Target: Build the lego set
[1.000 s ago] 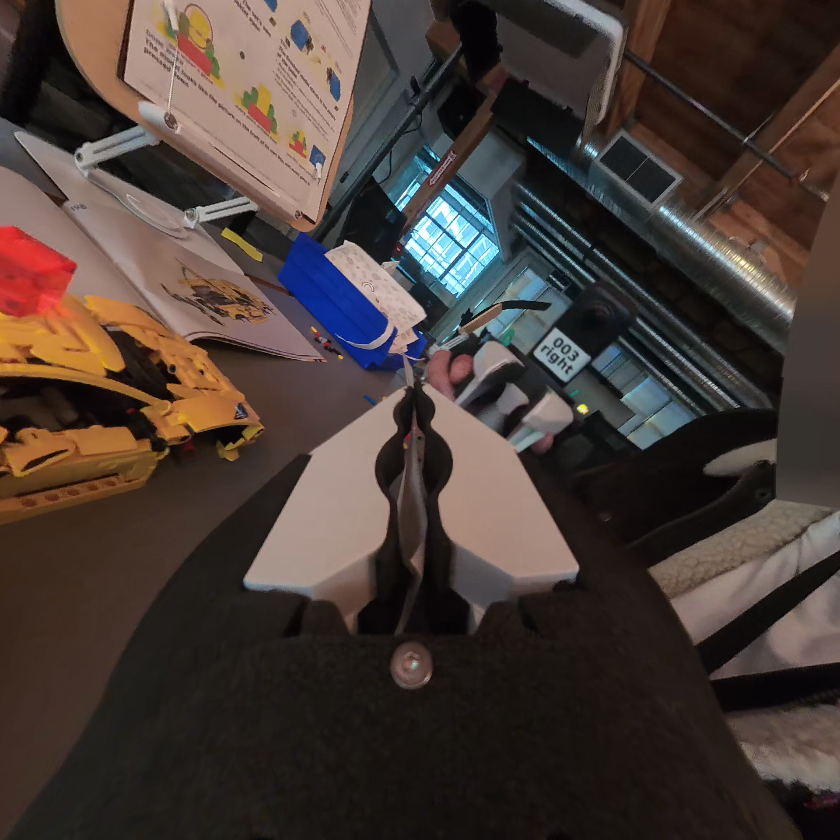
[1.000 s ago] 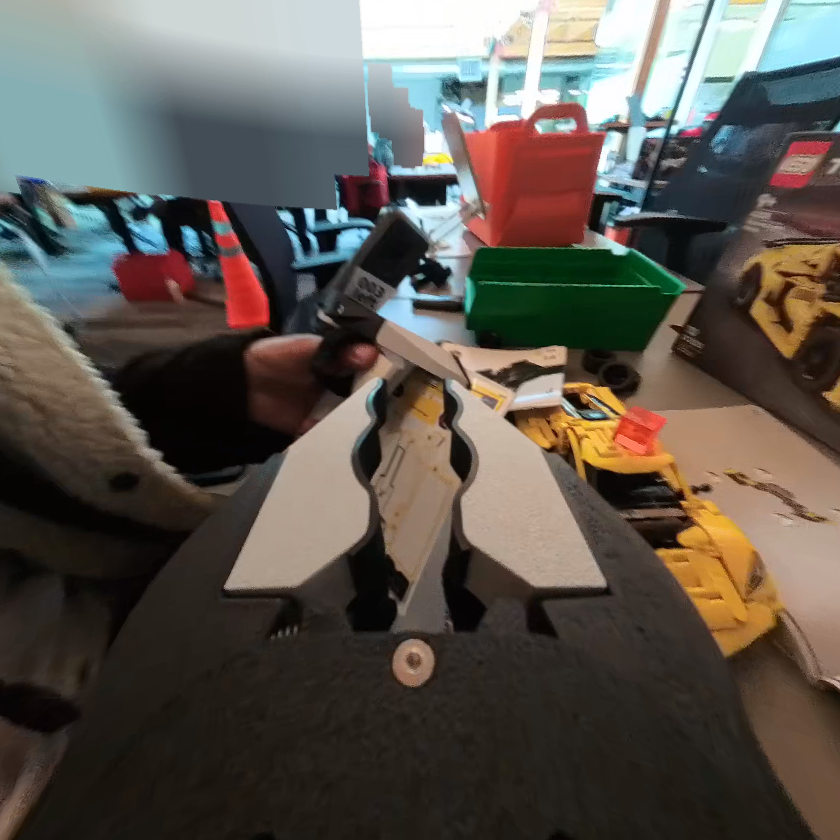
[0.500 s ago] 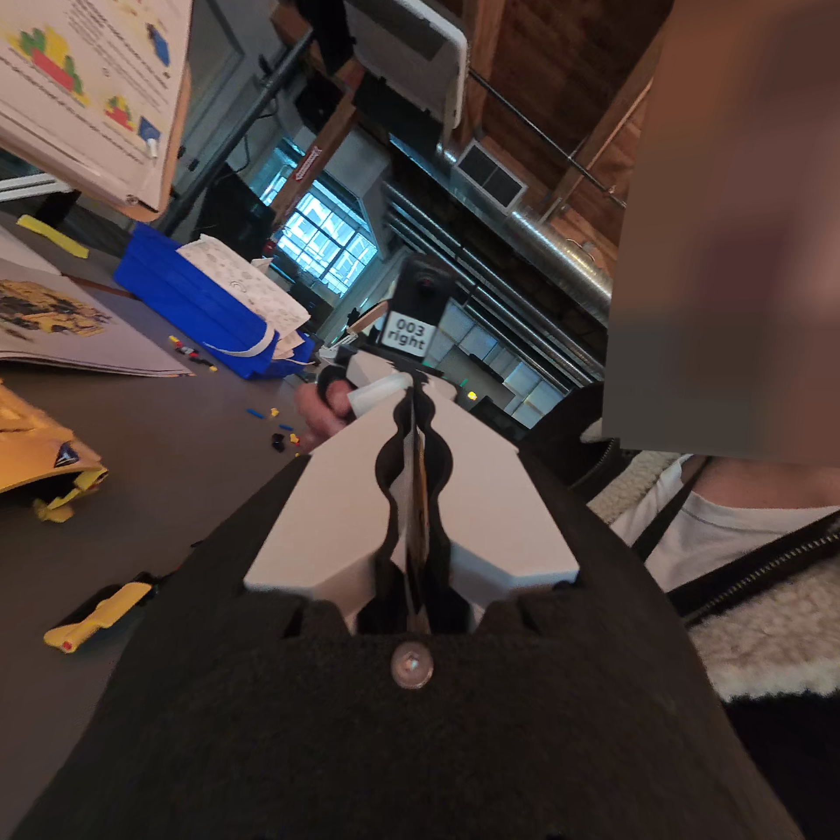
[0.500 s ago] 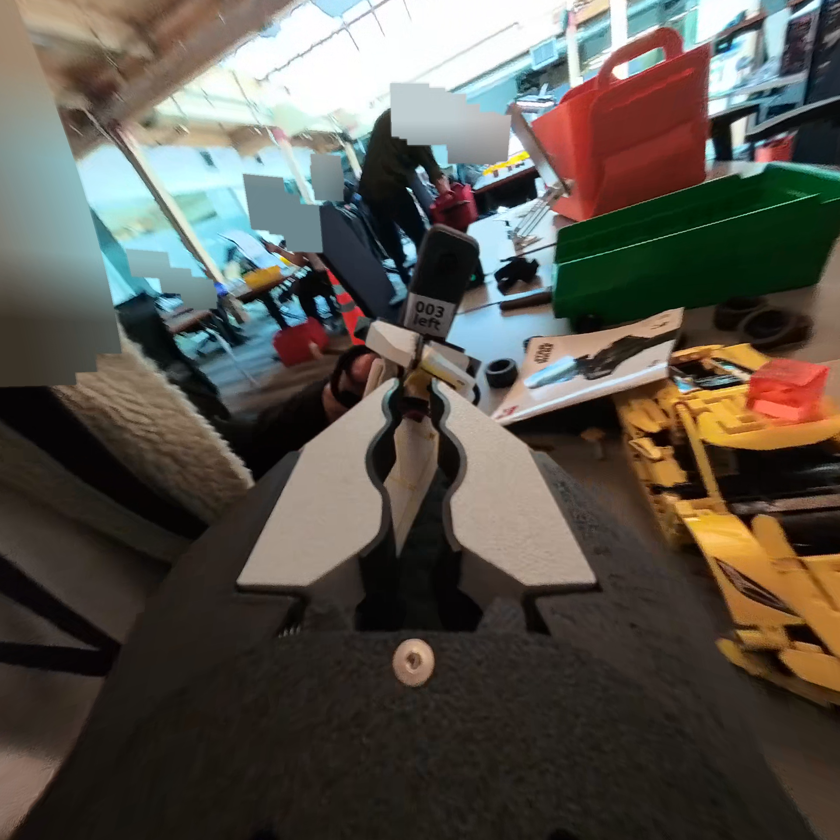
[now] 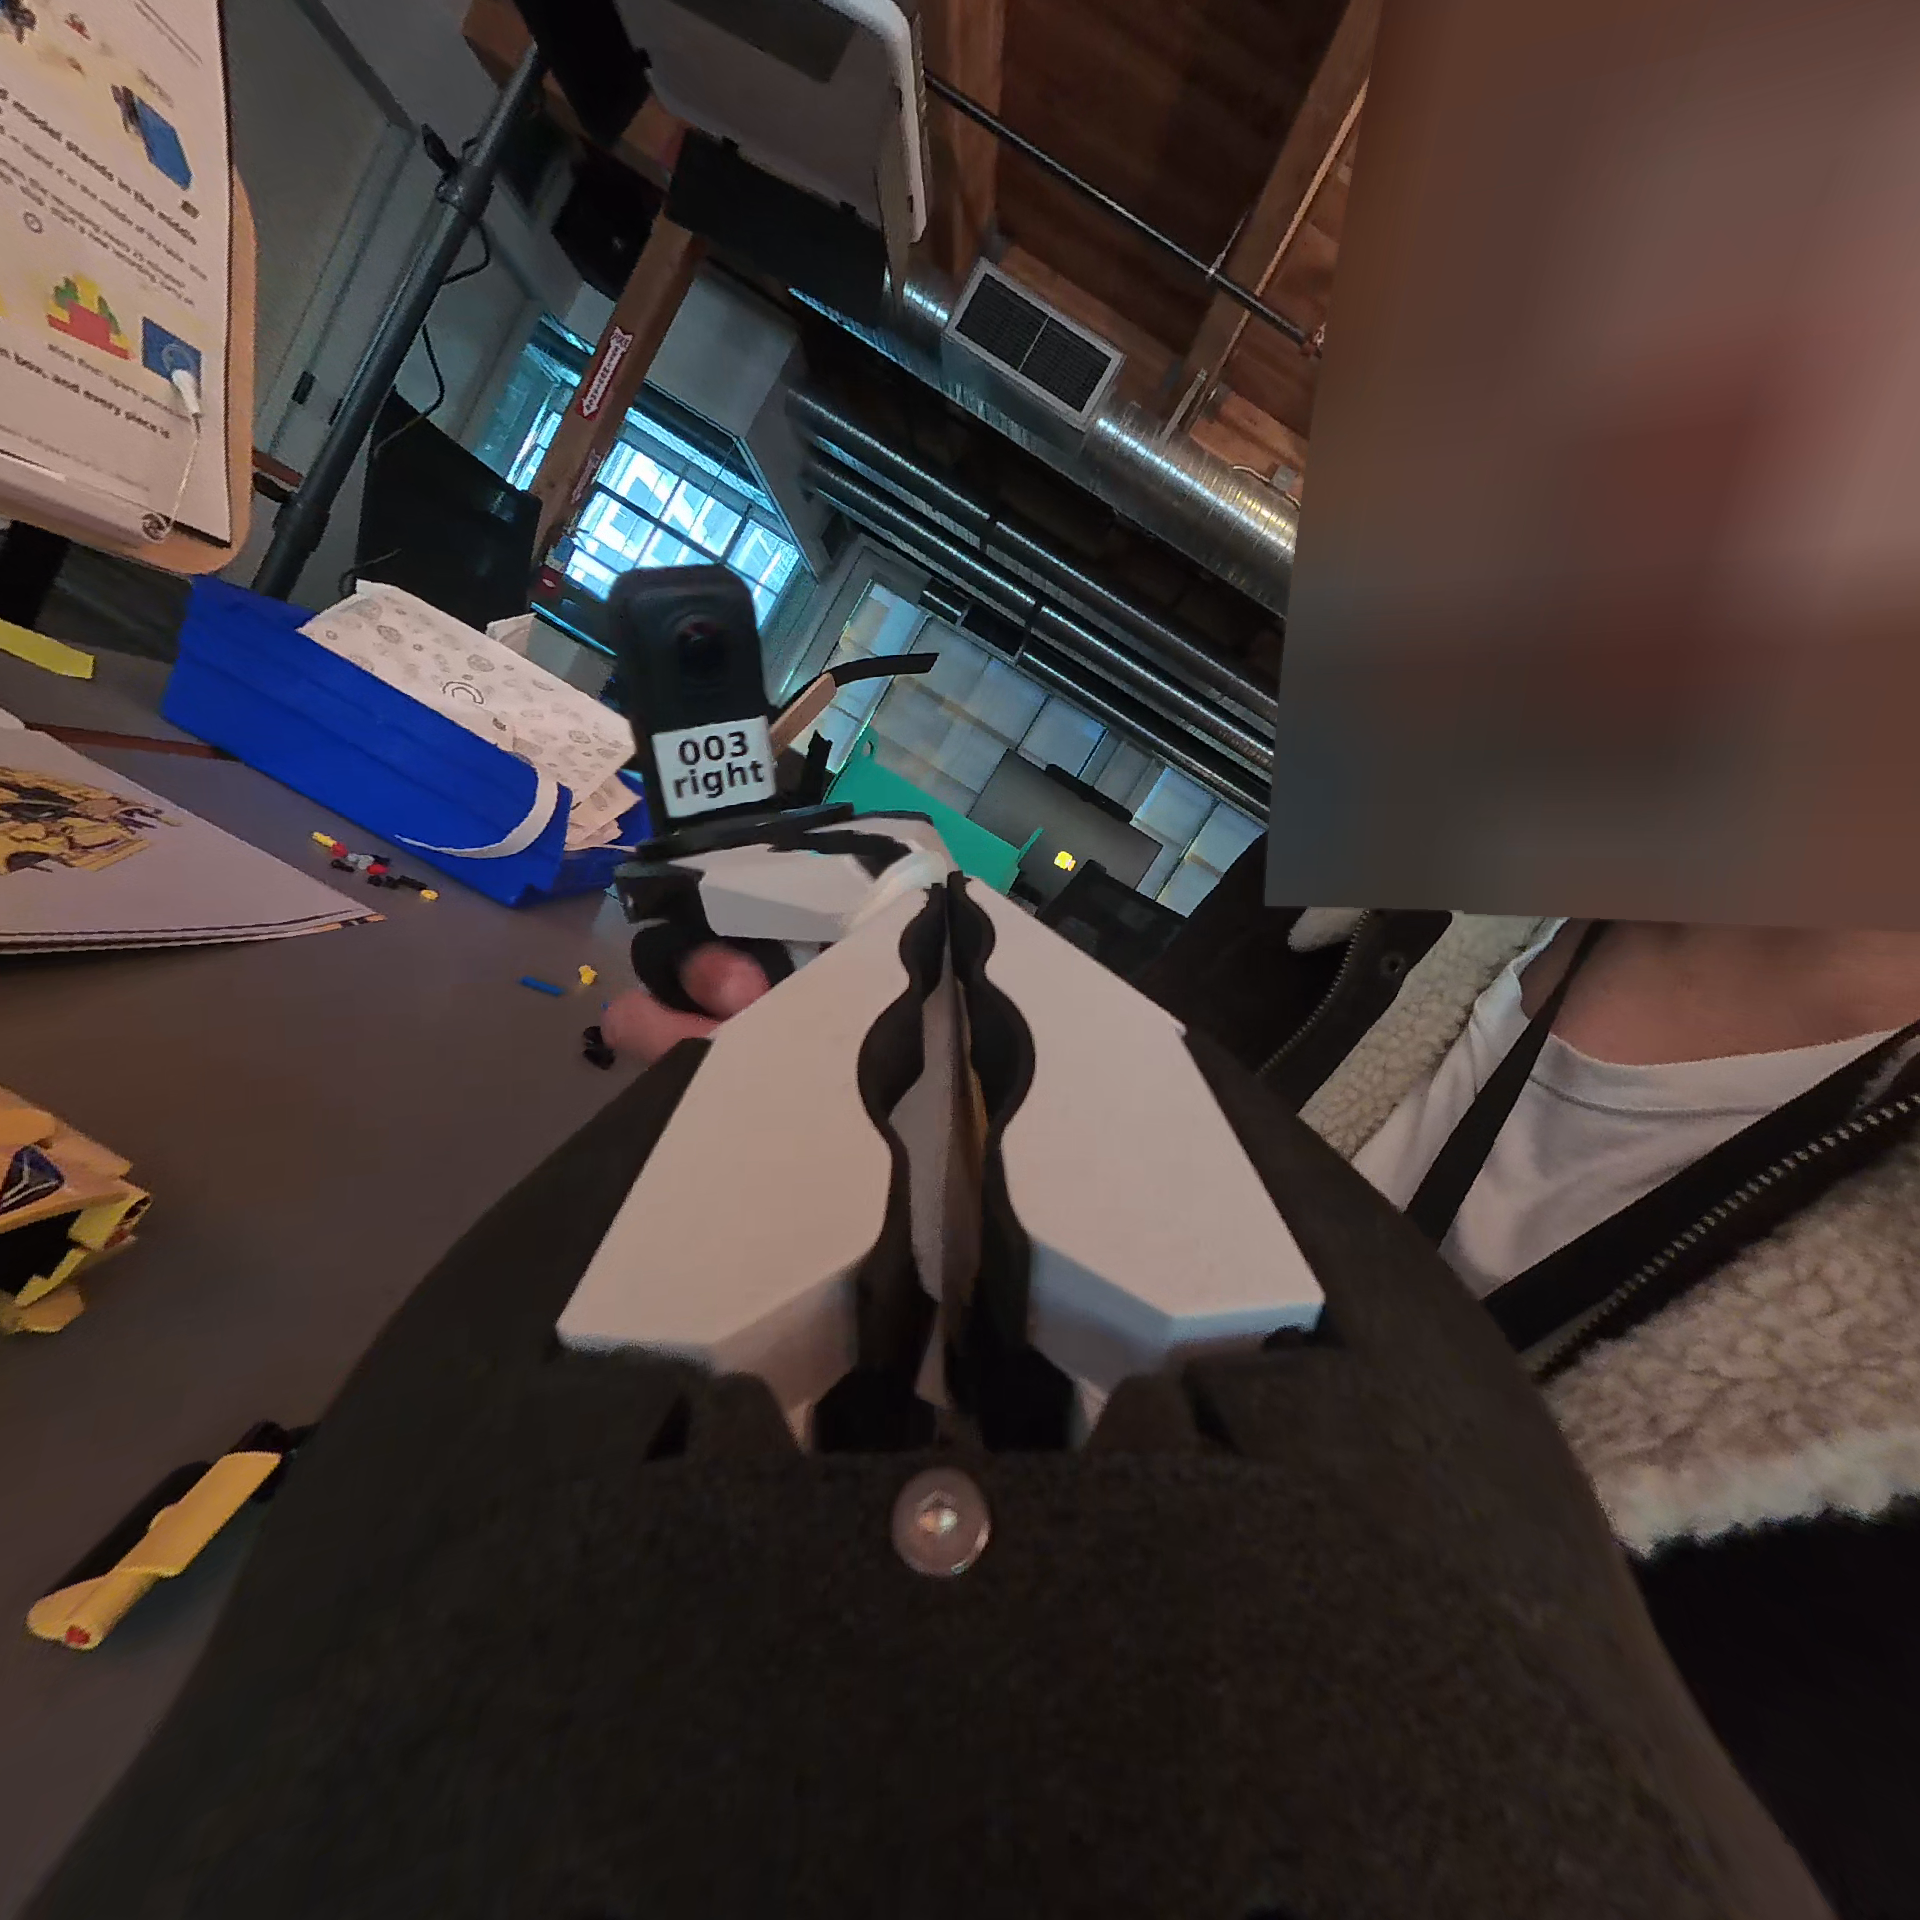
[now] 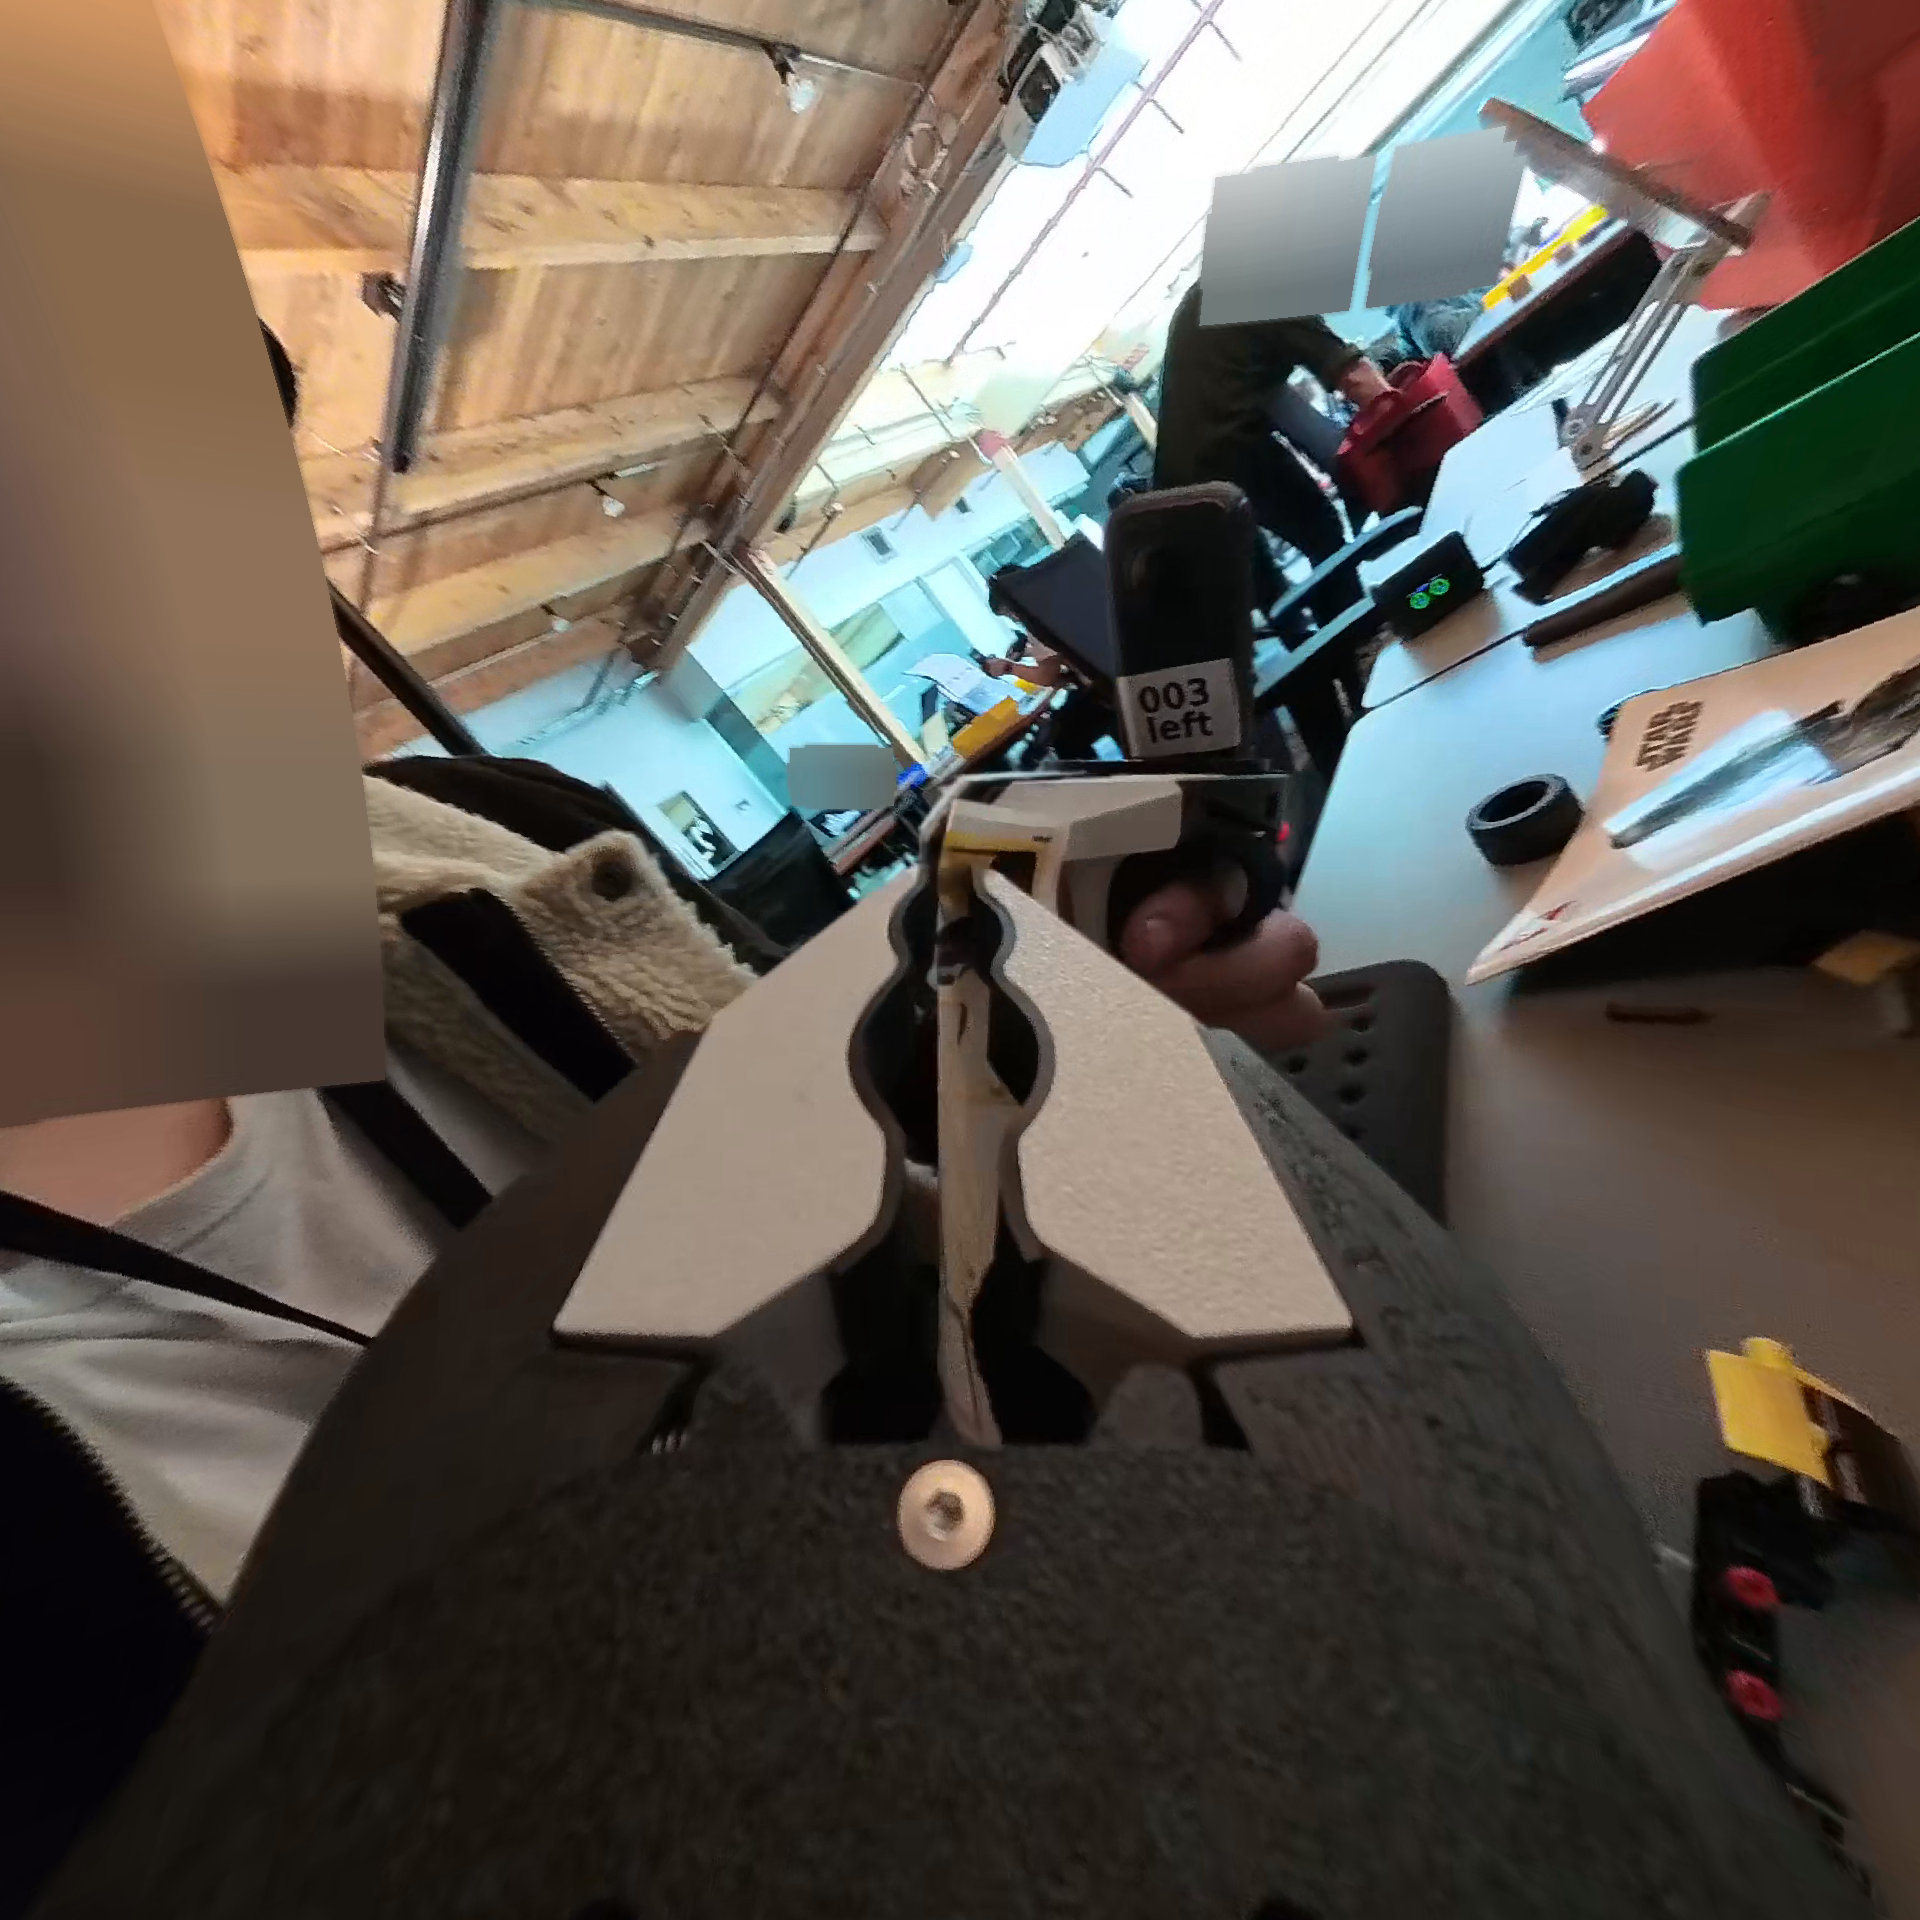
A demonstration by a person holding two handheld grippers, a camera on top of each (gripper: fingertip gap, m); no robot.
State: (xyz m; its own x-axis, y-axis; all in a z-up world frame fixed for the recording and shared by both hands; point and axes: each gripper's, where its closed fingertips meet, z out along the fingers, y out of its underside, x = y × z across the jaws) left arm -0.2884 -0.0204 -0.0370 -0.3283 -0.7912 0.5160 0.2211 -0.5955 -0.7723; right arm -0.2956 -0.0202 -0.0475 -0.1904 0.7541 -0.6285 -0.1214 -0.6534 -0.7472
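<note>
Pinching a thin sheet (image 6: 961, 1132) edge-on from both ends: left gripper (image 5: 951, 914) jaws nearly closed on it, right gripper (image 6: 956, 894) jaws narrow, clamping the same white-and-yellow strip. Both are held up in front of the person's chest, tip to tip. The yellow lego car (image 5: 42, 1216) sits apart on the grey counter (image 5: 343, 1101), with a loose yellow piece (image 5: 156, 1538) near the edge. Blue bin (image 5: 364, 748) and open booklet (image 5: 125, 862) lie farther back; black tyre (image 6: 1522, 821) is on the other side.
</note>
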